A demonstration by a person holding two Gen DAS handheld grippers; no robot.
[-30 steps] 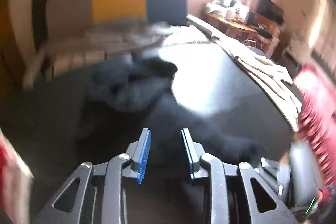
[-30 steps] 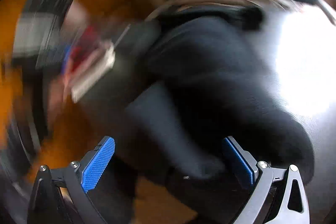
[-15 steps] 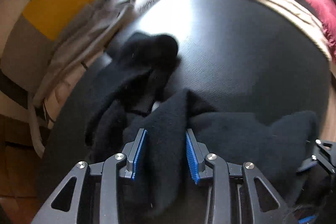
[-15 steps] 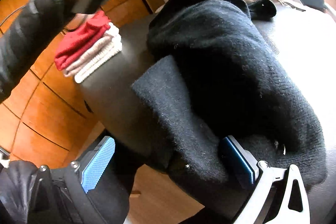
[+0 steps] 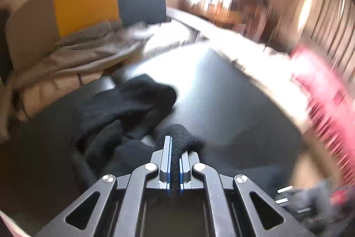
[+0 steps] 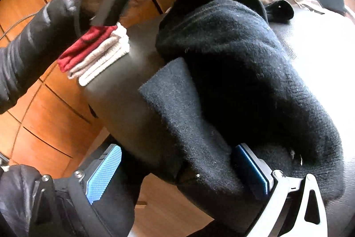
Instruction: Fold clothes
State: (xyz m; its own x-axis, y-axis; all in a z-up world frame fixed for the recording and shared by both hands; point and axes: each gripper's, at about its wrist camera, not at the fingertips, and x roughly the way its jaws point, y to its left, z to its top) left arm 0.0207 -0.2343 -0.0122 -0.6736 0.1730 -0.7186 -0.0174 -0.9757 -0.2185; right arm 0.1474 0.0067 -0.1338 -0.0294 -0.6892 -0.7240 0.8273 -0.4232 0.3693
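Black sweater [image 6: 244,72] lies heaped on the dark table [image 6: 115,94]. Left gripper [image 5: 174,161], at 6 o'clock, pinches a fold of it. Right gripper [image 6: 177,172] is spread wide, straddling its edge.

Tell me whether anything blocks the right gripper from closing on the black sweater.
Nothing visible does. The right gripper is open, with a flap of the black sweater already lying between its fingers at the table edge. The left gripper is already shut on another fold.
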